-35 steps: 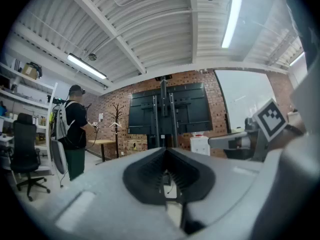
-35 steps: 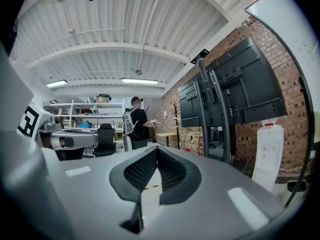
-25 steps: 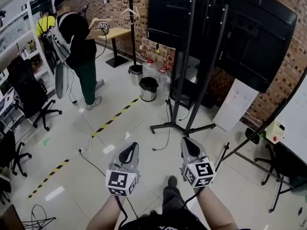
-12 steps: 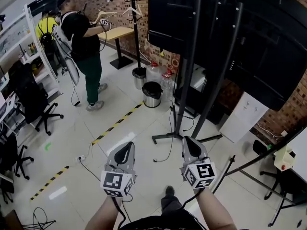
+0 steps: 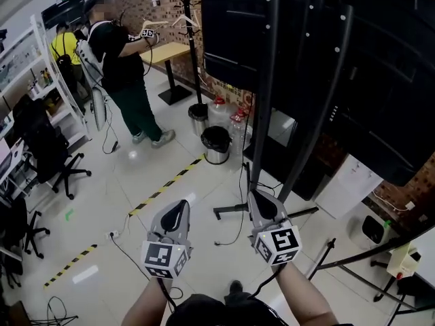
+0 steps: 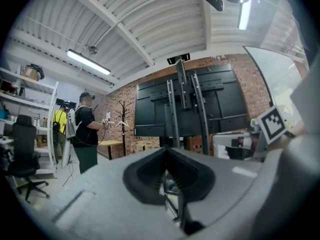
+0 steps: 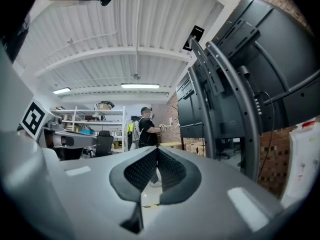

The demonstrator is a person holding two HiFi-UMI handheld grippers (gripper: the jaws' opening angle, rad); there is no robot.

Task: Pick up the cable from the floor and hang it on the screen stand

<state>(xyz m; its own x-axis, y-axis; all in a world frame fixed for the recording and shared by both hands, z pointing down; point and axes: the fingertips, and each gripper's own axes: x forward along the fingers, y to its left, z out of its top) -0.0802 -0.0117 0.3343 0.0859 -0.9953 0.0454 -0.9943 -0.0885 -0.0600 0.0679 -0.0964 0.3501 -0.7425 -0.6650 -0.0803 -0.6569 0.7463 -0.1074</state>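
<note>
Left gripper (image 6: 165, 154): jaws pressed together at the tips, nothing pinched between them. Held low in front of the person, above the floor (image 5: 102, 202), pointing toward the screen stand (image 5: 266, 100).

Right gripper (image 7: 156, 150): jaws likewise shut tip to tip, empty. It sits level with the left one and a little apart from it, with its tip near the foot of the stand.

Cable (image 5: 239, 212): thin, black. It drops beside the stand's upright, crosses the base bar and trails onto the pale tiles, ending in a small curl. In the head view it lies between the two grippers, closer to the right one; neither gripper touches it.

Screen stand: two black uprights, slightly tilted, carrying a large dark screen (image 5: 312, 39) that fills the upper right of the head view. The base legs rest flat on the tiles.

Surroundings:
- round metal bin (image 5: 216, 144) just left of the stand, with a black coat rack (image 5: 192, 39) behind it
- yellow-and-black tape strip (image 5: 163, 186) running diagonally across the floor
- a second thin cable (image 5: 132, 236) leading from a floor socket toward the left gripper's side (its end is hidden under the gripper)
- person in a black top and green trousers (image 5: 126, 66) standing well apart at the back, near a wooden counter (image 5: 163, 51)
- black office chair (image 5: 47, 148) at the left edge
</note>
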